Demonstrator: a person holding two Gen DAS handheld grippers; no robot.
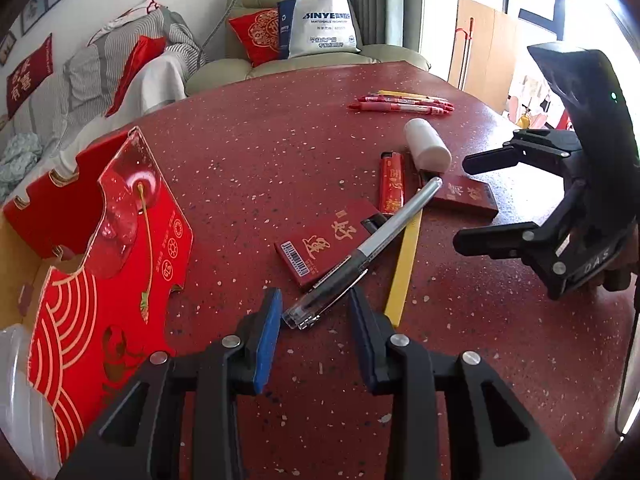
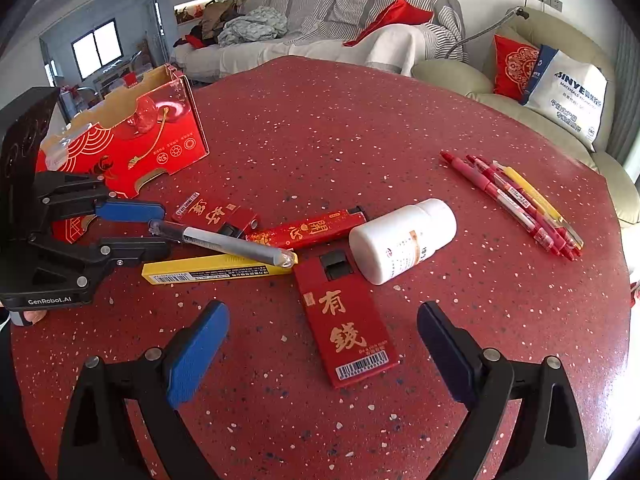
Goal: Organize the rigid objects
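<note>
From the left wrist camera, the left gripper (image 1: 314, 316) points down at the red speckled round table (image 1: 280, 152). Its blue pads stand on either side of the clear tip of a silver and black pen (image 1: 360, 252), with a small gap on each side, so the pen is between the jaws but not clamped. The pen lies slanted across a flat red box with gold characters (image 1: 320, 244) and a long yellow box (image 1: 404, 268). Beyond the pen lie a red lighter (image 1: 390, 184), a white plastic bottle on its side (image 1: 426, 148) and a second flat red box (image 1: 466, 196). Far beyond the pen, a cluster of red and yellow pens (image 1: 400, 103) rests near the table edge. Left of the pen stands an open red cardboard box with a gold wave pattern (image 1: 100, 264). Right of the pen hovers the right gripper (image 1: 464, 204), jaws apart and empty.

From the right wrist camera, the right gripper (image 2: 322, 334) is spread wide with nothing gripped, and the second flat red box (image 2: 346, 320) lies on the table between its fingers. The silver and black pen (image 2: 224, 240) lies left of that box, its clear tip between the left gripper's (image 2: 158, 230) pads; whether they touch it I cannot tell. The white bottle (image 2: 400, 238) lies just right of the pen.
</note>
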